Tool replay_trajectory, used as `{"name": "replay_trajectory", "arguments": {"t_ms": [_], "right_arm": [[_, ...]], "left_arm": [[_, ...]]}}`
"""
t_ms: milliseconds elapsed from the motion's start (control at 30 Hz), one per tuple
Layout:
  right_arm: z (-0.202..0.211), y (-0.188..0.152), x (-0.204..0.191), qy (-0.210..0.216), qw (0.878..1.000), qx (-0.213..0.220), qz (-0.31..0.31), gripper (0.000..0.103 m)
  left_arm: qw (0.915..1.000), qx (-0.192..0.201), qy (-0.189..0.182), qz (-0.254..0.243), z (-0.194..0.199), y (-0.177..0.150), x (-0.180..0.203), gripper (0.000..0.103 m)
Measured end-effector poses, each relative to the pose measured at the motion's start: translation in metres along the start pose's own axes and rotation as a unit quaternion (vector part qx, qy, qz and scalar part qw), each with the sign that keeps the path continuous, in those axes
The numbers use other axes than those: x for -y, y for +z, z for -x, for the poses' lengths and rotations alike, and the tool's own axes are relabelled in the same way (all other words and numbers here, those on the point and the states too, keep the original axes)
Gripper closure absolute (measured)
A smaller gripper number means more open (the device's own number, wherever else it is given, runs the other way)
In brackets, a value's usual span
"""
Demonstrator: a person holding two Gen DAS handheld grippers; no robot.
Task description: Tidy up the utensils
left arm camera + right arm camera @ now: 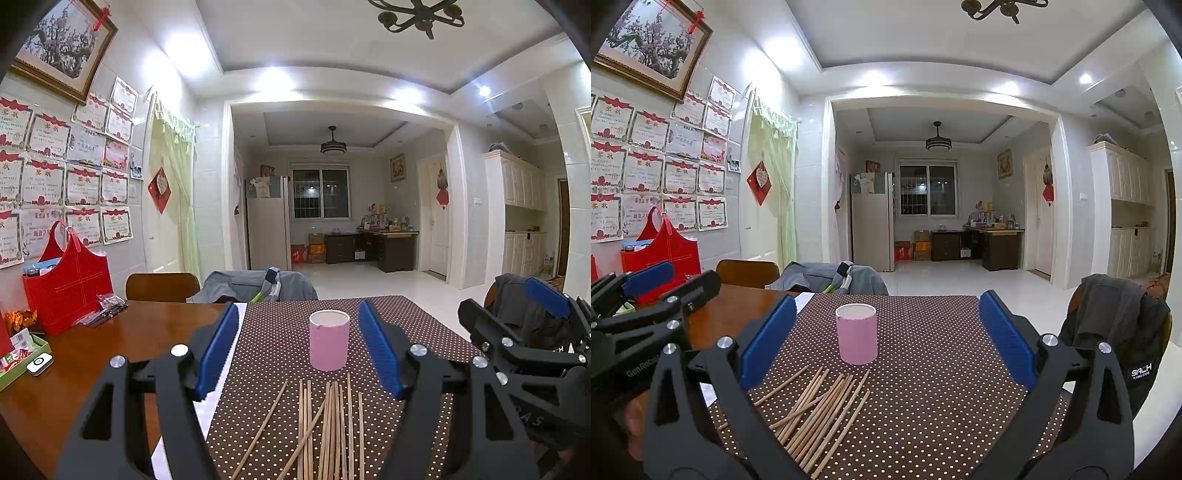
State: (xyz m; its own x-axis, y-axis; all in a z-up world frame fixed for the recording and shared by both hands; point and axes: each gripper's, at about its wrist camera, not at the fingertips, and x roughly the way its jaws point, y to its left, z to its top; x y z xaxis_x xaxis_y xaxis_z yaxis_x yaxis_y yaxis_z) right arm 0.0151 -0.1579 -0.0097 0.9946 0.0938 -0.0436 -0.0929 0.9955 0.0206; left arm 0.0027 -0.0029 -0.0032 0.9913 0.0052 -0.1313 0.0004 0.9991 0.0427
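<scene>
A pink cup stands upright on a brown dotted cloth. Several wooden chopsticks lie loose on the cloth in front of the cup, nearer to me. My left gripper hovers open above the chopsticks, its blue pads wide apart with nothing between them. My right gripper is open too, to the right of the chopsticks, and empty. Each gripper shows at the edge of the other's view.
A red bag, snack packets and a green tray sit on the wooden table at the left. Chairs draped with grey clothes stand at the far side and right.
</scene>
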Motion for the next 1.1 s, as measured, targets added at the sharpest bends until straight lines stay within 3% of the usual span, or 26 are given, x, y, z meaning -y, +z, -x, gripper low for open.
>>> {"name": "replay_trajectory", "arguments": {"t_ms": [1100], "right_arm": [[-0.003,-0.001,0.005,-0.001,1.0,-0.007,-0.006,0.006]], "left_arm": [[1.0,-0.002,-0.001,-0.002,0.008,0.01,0.001,0.036]]}}
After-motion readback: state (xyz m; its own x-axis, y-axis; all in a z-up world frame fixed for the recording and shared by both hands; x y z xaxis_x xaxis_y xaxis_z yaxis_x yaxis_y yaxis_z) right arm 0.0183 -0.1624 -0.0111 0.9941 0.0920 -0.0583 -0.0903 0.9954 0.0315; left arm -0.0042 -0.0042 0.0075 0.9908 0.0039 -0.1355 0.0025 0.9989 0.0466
